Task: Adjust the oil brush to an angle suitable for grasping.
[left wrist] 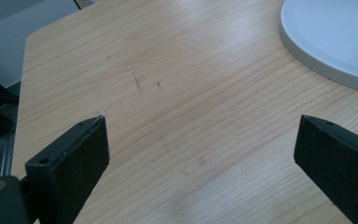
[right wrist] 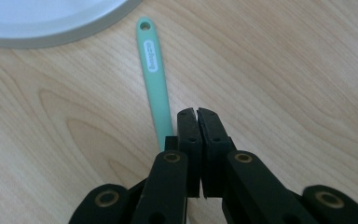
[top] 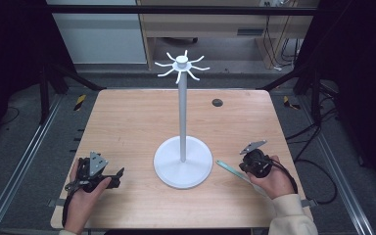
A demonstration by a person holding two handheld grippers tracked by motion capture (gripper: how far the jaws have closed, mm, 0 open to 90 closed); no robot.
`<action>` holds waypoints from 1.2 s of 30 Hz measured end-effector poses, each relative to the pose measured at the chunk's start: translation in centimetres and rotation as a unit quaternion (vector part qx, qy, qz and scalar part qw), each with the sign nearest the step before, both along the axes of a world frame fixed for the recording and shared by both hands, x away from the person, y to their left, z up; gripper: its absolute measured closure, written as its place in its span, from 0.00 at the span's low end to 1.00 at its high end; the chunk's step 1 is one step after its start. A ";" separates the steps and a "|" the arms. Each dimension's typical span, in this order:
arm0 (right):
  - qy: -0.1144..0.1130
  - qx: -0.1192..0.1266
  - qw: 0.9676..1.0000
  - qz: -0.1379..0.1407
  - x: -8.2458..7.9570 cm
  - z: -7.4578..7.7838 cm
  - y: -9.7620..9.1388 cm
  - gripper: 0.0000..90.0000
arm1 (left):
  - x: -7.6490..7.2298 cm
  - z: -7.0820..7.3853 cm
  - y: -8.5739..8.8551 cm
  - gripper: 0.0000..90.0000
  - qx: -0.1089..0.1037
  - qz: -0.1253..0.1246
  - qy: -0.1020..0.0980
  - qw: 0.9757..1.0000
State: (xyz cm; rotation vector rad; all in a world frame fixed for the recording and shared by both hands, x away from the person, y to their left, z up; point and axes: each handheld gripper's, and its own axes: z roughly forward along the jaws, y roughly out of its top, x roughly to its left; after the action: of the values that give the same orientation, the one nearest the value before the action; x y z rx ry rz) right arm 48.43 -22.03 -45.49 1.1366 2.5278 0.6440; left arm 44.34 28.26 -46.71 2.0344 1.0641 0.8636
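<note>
Right tongs point(right wrist: 196, 112): clenched tight, nothing between them, hovering over the counter point(top: 127, 122).
Green utensil point(right wrist: 154, 74): flat on the counter just beside the right tongs' tips and running under them; its hole end lies ahead, close to the stand's base.
Left tongs point(left wrist: 200, 149): released, jaws wide, bare counter between them.
Hook stand point(top: 182, 117): white, between the two tongs; all hooks at its top are bare.
Progress: judged early; the utensil is not yet gripped, and lifting and hanging it remain.
</note>
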 end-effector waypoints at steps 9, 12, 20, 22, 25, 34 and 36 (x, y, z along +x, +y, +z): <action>0.021 -0.019 1.000 0.011 -0.4 -0.1 -0.6 0.88 | 0.1 0.0 0.0 0.03 0.005 0.002 -0.001 1.000; 0.028 -0.018 0.999 0.012 -0.5 0.0 -0.6 0.86 | 0.1 0.0 0.1 0.03 0.002 0.002 -0.001 1.000; 0.030 -0.028 0.999 0.030 -0.3 0.9 -0.4 0.79 | 0.2 0.0 0.3 0.03 -0.002 0.003 -0.002 1.000; 0.032 -0.038 0.998 0.035 -0.2 1.0 -0.3 0.79 | 0.3 0.0 0.2 0.03 0.000 0.002 0.000 1.000; 0.039 -0.038 0.998 0.041 -0.1 0.9 -0.2 0.80 | 0.2 0.0 0.2 0.03 0.000 0.001 -0.001 1.000; 0.058 -0.058 0.995 0.056 0.0 0.0 0.2 0.81 | 0.2 0.0 0.1 0.03 0.005 0.003 -0.001 1.000; 0.063 -0.060 0.994 0.059 0.0 -0.1 0.3 0.81 | 0.3 -0.1 0.1 0.03 0.006 0.002 -0.001 1.000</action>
State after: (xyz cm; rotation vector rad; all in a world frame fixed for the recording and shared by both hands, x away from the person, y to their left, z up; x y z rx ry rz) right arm 48.42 -21.76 -45.59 1.0224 2.7151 0.4534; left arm 44.60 28.37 -46.76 2.0424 1.0661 0.8758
